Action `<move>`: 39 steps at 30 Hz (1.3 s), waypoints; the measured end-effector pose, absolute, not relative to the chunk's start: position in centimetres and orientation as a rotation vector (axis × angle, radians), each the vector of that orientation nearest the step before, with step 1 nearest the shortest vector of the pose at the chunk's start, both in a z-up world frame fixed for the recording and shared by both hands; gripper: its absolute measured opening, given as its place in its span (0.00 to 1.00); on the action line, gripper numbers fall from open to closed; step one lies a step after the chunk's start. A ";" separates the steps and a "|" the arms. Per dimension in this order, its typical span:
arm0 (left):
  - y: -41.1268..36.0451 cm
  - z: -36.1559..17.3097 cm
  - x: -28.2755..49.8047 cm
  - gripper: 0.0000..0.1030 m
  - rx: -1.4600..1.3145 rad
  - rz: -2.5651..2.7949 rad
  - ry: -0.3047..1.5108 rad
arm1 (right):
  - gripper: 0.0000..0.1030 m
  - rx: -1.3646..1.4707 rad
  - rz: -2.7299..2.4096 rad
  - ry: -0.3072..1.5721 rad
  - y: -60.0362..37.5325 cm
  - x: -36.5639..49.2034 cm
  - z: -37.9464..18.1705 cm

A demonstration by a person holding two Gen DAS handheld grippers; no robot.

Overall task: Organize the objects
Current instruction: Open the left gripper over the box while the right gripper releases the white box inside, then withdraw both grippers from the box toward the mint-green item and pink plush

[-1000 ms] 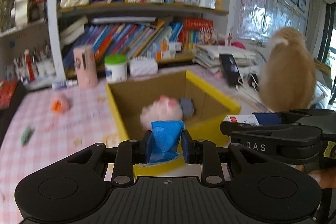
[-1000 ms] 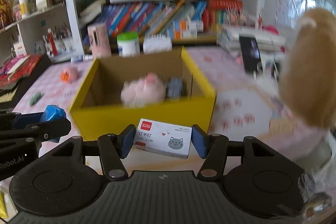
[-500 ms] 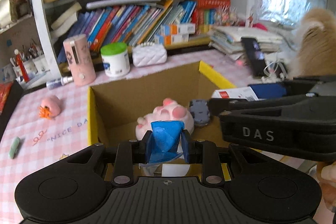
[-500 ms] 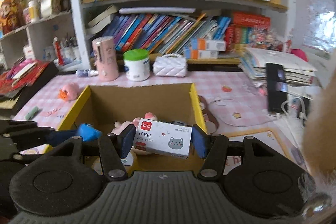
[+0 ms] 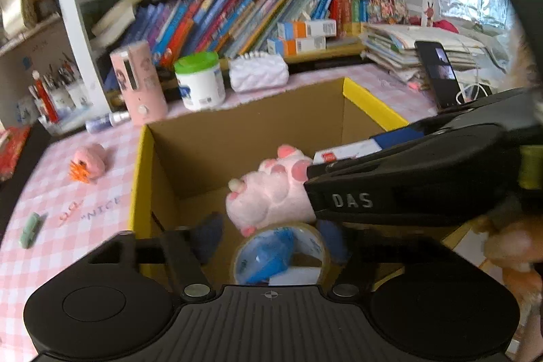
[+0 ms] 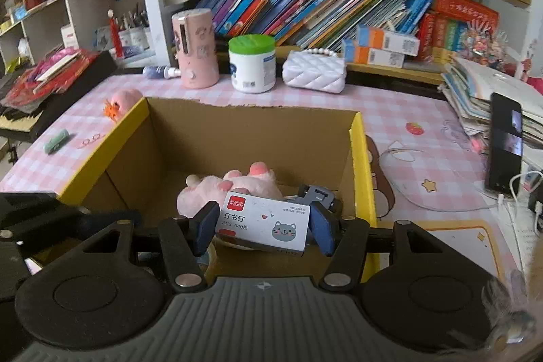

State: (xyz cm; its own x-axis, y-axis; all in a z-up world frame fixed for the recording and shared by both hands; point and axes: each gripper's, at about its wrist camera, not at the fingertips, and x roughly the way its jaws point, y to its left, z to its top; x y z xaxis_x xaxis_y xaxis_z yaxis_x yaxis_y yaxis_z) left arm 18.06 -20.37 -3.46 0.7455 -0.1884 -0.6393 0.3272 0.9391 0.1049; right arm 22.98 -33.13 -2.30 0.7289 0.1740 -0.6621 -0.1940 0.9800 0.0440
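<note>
Left edge of the table: a small green eraser-like block (image 6: 56, 141) lies flat on the pink checked cloth (image 6: 400, 117), and a pink plush lump with an orange spiky bit (image 6: 120, 101) sits just beside the box's left wall.

Back edge of the table: a pink cylinder (image 6: 195, 47), a white tub with a green lid (image 6: 252, 62) and a quilted white purse (image 6: 315, 71), lined up in front of the bookshelf.

Box: open cardboard box (image 6: 357, 138), brown inside, yellow outside.

Left gripper (image 5: 268, 243): jaws spread wide and gripping nothing; a clear tape roll (image 5: 280, 255) with crumpled blue plastic inside it sits between them, low in the box.

Plush paw (image 6: 234, 189): fluffy pink, rounded toe pads, resting on the box floor.

Right gripper (image 6: 261, 226): blue pads pinching a white staple box (image 6: 263, 221) by its short ends; it has a red logo and a grey cat face, and is held over the box's near wall.

Right side of the table: a dark phone (image 6: 504, 145) propped upright near stacked papers.
</note>
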 end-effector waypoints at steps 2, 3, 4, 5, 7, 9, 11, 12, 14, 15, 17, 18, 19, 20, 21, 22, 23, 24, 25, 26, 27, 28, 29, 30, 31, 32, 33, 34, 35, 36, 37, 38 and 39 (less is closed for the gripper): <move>-20.5 -3.3 17.6 0.70 0.237 -0.292 0.652 | 0.54 -0.031 0.213 0.739 -33.2 23.5 -2.7; -20.6 -3.2 17.4 0.70 0.247 -0.296 0.647 | 0.54 -0.033 0.218 0.747 -33.1 23.7 -2.8; -20.7 -3.1 17.2 0.70 0.256 -0.296 0.641 | 0.54 -0.036 0.224 0.756 -33.1 24.0 -3.1; -20.7 -3.0 16.9 0.71 0.264 -0.293 0.631 | 0.54 -0.039 0.229 0.764 -33.0 24.1 -3.2; -20.8 -2.9 16.6 0.71 0.272 -0.277 0.615 | 0.54 -0.055 0.240 0.779 -32.7 24.4 -3.6; -20.6 -2.8 16.5 0.72 0.266 -0.270 0.615 | 0.54 -0.075 0.249 0.780 -32.3 24.4 -3.7; -20.4 -2.7 16.4 0.74 0.256 -0.268 0.620 | 0.55 -0.067 0.258 0.785 -32.2 24.4 -3.9; -20.3 -2.7 16.3 0.75 0.254 -0.263 0.617 | 0.55 -0.061 0.261 0.787 -32.2 24.3 -3.9; -20.1 -2.5 16.0 0.76 0.248 -0.255 0.608 | 0.56 -0.058 0.262 0.776 -32.0 24.0 -3.8; -20.0 -2.4 15.8 0.76 0.244 -0.251 0.602 | 0.57 -0.053 0.263 0.768 -32.0 23.8 -3.6; -19.8 -2.1 15.4 0.77 0.234 -0.236 0.584 | 0.61 -0.043 0.258 0.744 -32.0 23.3 -3.1; -19.6 -1.9 15.3 0.79 0.227 -0.231 0.577 | 0.66 -0.039 0.249 0.730 -32.1 23.0 -2.8; -19.4 -1.7 15.1 0.82 0.219 -0.223 0.569 | 0.71 -0.035 0.232 0.713 -32.1 22.6 -2.5; -19.2 -1.5 14.9 0.83 0.213 -0.213 0.559 | 0.73 -0.031 0.206 0.689 -32.1 22.1 -2.1; -19.0 -1.3 14.7 0.84 0.207 -0.204 0.550 | 0.76 -0.027 0.180 0.663 -32.2 21.5 -1.7; -18.8 -1.1 14.4 0.84 0.202 -0.195 0.543 | 0.78 -0.022 0.153 0.633 -32.2 20.7 -1.3; -18.5 -0.8 14.1 0.85 0.196 -0.184 0.536 | 0.79 -0.016 0.135 0.613 -32.2 20.1 -1.0; -18.2 -0.6 13.8 0.86 0.191 -0.174 0.530 | 0.81 -0.003 0.113 0.592 -32.3 19.4 -0.6; -17.8 -0.4 13.5 0.89 0.184 -0.166 0.524 | 0.83 0.010 0.095 0.575 -32.3 18.8 -0.3; -17.2 -0.2 13.1 0.90 0.172 -0.155 0.517 | 0.84 0.026 0.077 0.557 -32.3 18.0 0.0; -16.8 -0.1 12.7 0.91 0.160 -0.146 0.513 | 0.86 0.038 0.063 0.541 -32.3 17.3 0.2; -16.2 0.0 12.3 0.91 0.145 -0.140 0.512 | 0.87 0.045 0.048 0.527 -32.1 16.6 0.4; -15.6 0.1 11.9 0.91 0.129 -0.135 0.515 | 0.87 0.048 0.038 0.514 -31.9 15.9 0.6; -15.0 0.1 11.5 0.91 0.115 -0.131 0.519 | 0.88 0.046 0.033 0.504 -31.5 15.2 0.7; -14.3 0.1 11.1 0.91 0.101 -0.127 0.522 | 0.88 0.042 0.029 0.498 -31.1 14.6 0.7; -13.7 0.0 10.6 0.92 0.092 -0.126 0.524 | 0.88 0.038 0.025 0.497 -30.6 14.0 0.8; -13.2 0.0 10.2 0.92 0.089 -0.123 0.528 | 0.89 0.035 0.026 0.498 -30.1 13.4 0.8; -12.7 0.0 9.9 0.92 0.088 -0.121 0.531 | 0.89 0.031 0.033 0.501 -29.4 12.9 0.8; -12.1 0.0 9.4 0.92 0.089 -0.117 0.535 | 0.90 0.028 0.040 0.502 -28.7 12.5 0.8; -11.5 0.0 9.0 0.92 0.088 -0.112 0.535 | 0.91 0.021 0.048 0.505 -28.0 12.1 0.8; -10.9 0.1 8.7 0.92 0.087 -0.108 0.535 | 0.91 0.011 0.057 0.508 -27.2 11.7 0.9; -10.2 0.1 8.2 0.92 0.084 -0.101 0.537 | 0.92 0.003 0.062 0.507 -26.3 11.2 1.0; -9.5 0.1 7.8 0.92 0.081 -0.093 0.537 | 0.92 -0.002 0.066 0.504 -25.5 10.8 1.2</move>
